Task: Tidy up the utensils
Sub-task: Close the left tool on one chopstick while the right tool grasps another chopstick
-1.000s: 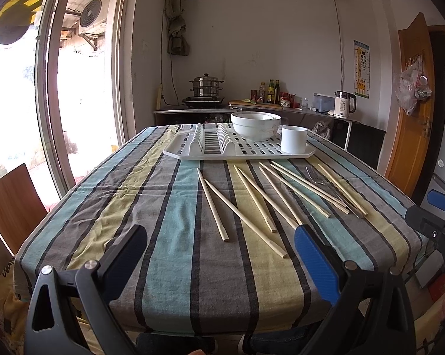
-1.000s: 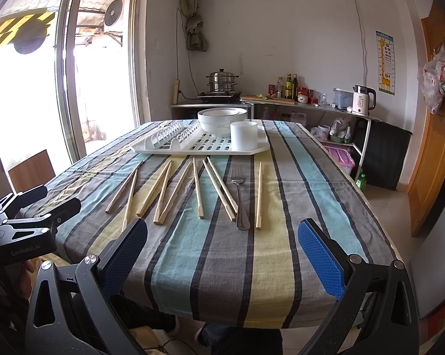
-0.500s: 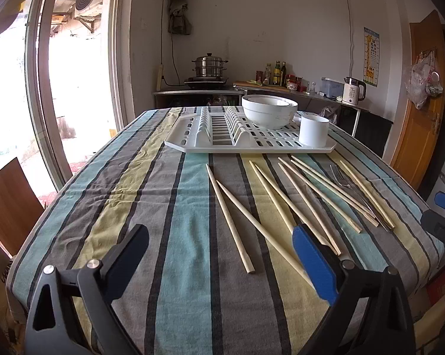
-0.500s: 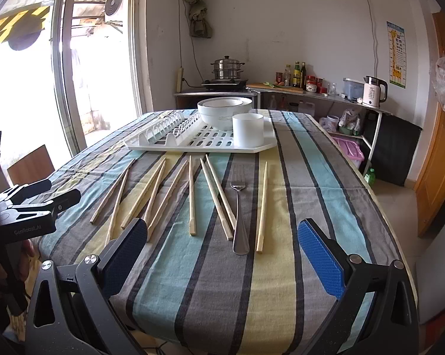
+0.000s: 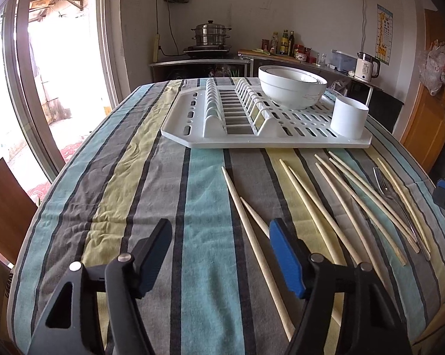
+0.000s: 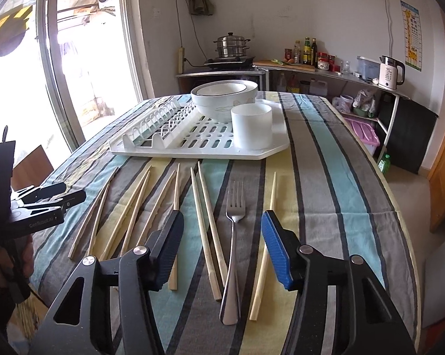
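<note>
**A:** Where did the utensils lie, measured from the drying rack (image 5: 266,136)?

**B:** All on the near side of it, loose on the striped tablecloth (image 5: 204,183). The chopsticks (image 6: 206,224) fanned out side by side with their tips towards the rack. The fork (image 6: 233,248) lay among them, tines towards the rack, with one chopstick alone on its far right and a pair just to its left.

**A:** And on the rack itself?

**B:** A stack of white bowls (image 6: 223,96) stood at the back of it, and a white cup (image 6: 251,130) stood at its near right corner, just in front of the bowls. No utensil was in the cup that I could see.

**A:** What were the grippers doing?

**B:** The left gripper (image 5: 219,254) hung over the cloth near the rack's left half, fingers spread with nothing between them; its blue finger (image 5: 286,261) sat over the leftmost chopsticks. I couldn't tell whether it touched them.

**A:** The right one?

**B:** The right gripper (image 6: 221,245) was also spread wide and held nothing. It hovered on the near side of the rack's cup corner, with the fork and the chopstick pair showing in the gap between its fingers.
</note>
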{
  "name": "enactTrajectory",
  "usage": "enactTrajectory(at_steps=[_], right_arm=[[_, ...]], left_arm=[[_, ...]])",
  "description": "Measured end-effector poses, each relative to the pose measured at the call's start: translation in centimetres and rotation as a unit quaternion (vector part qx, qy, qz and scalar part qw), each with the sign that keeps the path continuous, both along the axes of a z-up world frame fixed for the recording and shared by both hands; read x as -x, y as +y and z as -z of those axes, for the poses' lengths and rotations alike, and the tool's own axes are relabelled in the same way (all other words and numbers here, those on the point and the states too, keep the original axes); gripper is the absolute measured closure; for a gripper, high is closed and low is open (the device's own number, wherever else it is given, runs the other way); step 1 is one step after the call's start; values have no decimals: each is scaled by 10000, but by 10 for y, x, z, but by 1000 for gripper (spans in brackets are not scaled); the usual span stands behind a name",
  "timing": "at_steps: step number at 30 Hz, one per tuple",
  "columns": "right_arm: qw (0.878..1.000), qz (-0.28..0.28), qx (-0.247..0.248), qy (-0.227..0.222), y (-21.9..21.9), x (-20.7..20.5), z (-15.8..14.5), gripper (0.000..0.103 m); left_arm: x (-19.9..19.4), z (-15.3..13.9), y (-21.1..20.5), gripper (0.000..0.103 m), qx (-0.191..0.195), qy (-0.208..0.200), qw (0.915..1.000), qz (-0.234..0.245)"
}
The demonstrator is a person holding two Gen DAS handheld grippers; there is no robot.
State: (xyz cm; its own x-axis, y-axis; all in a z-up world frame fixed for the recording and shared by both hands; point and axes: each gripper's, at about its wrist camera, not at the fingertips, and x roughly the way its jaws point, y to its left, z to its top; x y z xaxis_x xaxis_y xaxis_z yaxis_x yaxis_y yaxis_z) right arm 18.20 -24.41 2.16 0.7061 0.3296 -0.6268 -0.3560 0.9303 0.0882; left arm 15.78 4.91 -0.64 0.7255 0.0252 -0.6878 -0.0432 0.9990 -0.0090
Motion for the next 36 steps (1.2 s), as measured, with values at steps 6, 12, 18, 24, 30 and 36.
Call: enactTrajectory(at_steps=[6, 12, 18, 24, 30, 36], right_arm=[[9988, -395, 201, 225, 29, -38, 5, 66], [9957, -653, 364, 555, 51, -77, 17, 74], [9908, -808, 553, 940, 61, -110, 31, 84], [9881, -873, 604, 1116, 67, -128, 36, 85], [9855, -936, 736, 1212, 74, -139, 40, 88], [9843, -923, 825, 1255, 79, -146, 40, 91]], left_arm=[[-20, 3, 9, 44, 42, 176, 9998, -61], [-41, 7, 17, 52, 193, 408, 9990, -69], [-56, 11, 21, 56, 310, 615, 9976, -40], [-67, 12, 18, 56, 325, 734, 9968, 17], [-78, 14, 14, 58, 198, 859, 9961, -13], [-86, 13, 7, 75, 32, 945, 9955, -17]])
